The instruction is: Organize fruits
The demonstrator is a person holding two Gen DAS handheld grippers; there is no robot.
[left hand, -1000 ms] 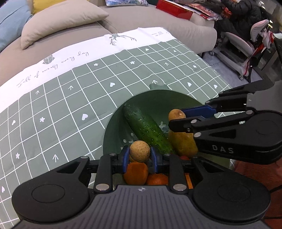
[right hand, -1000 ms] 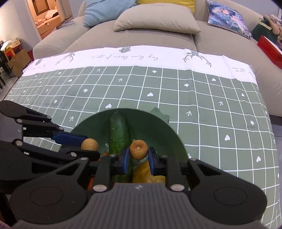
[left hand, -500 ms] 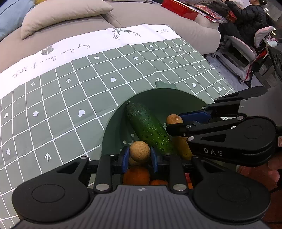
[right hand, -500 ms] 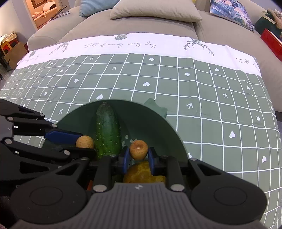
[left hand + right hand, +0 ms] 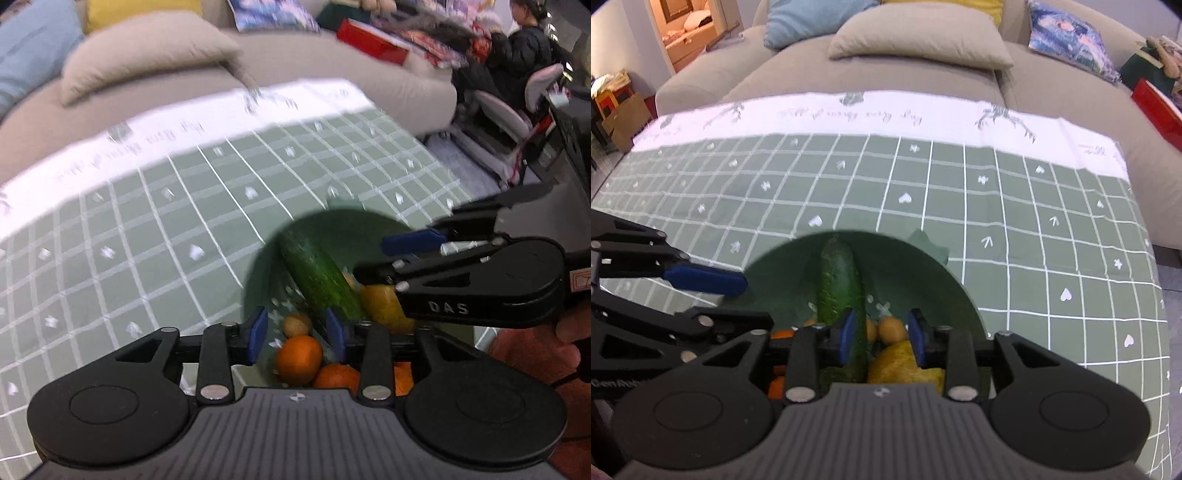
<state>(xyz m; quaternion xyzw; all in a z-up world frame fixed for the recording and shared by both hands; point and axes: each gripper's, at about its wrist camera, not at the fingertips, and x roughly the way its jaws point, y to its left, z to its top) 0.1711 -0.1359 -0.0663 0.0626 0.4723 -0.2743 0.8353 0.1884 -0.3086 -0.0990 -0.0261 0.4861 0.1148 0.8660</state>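
Green bowl (image 5: 266, 258) sits low and centre in the left wrist view, holding a cucumber (image 5: 319, 277), oranges (image 5: 298, 359) and a small tan fruit (image 5: 296, 324). The left gripper (image 5: 295, 330) hangs over them, fingers spread, gripping nothing.

From the right wrist view, the right gripper (image 5: 880, 334) has its fingers spread too, above two small tan fruits (image 5: 892, 330) beside a yellow fruit (image 5: 905, 363), lower centre. The checked cloth (image 5: 997, 206) covers the surface.
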